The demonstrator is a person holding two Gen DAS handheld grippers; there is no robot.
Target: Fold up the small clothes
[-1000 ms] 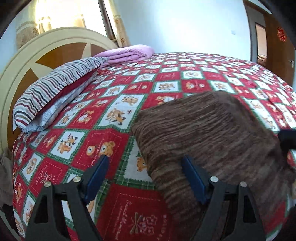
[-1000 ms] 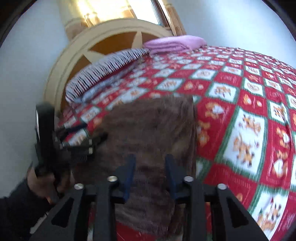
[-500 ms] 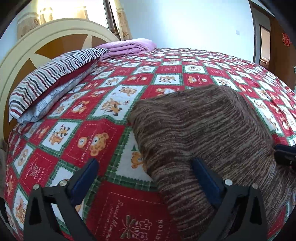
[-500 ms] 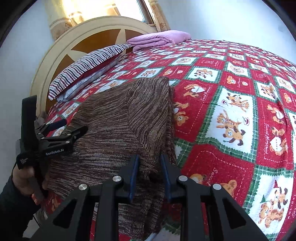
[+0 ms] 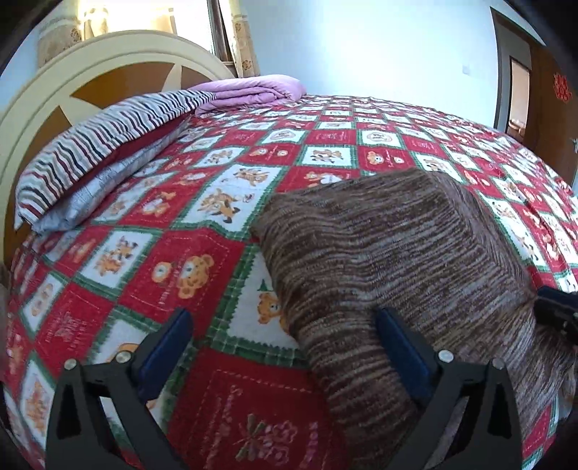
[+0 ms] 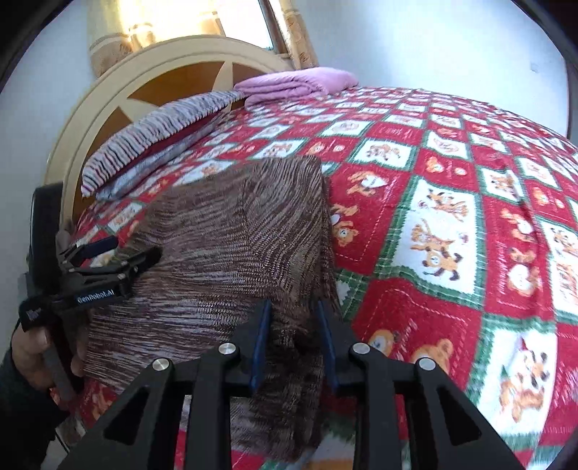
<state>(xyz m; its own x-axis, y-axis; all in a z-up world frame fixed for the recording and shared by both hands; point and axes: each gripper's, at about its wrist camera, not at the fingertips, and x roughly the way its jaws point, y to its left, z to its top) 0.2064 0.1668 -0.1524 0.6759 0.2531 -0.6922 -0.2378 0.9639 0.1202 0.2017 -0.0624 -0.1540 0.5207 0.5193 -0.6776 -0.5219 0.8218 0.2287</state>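
While the left gripper [image 5: 281, 325] is standing at its widest over the near edge of the bed, its jaws, which have just been opening, are pressing on nothing: one blue pad is hanging over the quilt [image 5: 202, 253], the other over the near left part of the knit [image 5: 397, 246]. To its right, the right gripper [image 6: 293, 325] is sitting narrow, its jaws having just been opening a little; a fold of the knit's near right corner is lying between its pads [image 6: 261, 332], and whether they are pinching it I cannot tell. A hand [image 6: 29, 358] in a dark sleeve is showing at the left of the right wrist view, gripping the left tool's handle.

Outward, the brown striped knit is lying folded flat near the bed's front edge, its near end drooping over that edge. Around it the red, white and green bear-patterned quilt is spreading wide and bare to the right and beyond, giving open room. Far left, a striped pillow [image 5: 94, 152] is leaning along the cream and brown headboard [image 5: 72, 79], with a folded pink blanket [image 5: 253, 90] just beyond it. Behind are a pale wall, a curtained window [image 6: 162, 25], and a door [image 5: 542, 101] at far right
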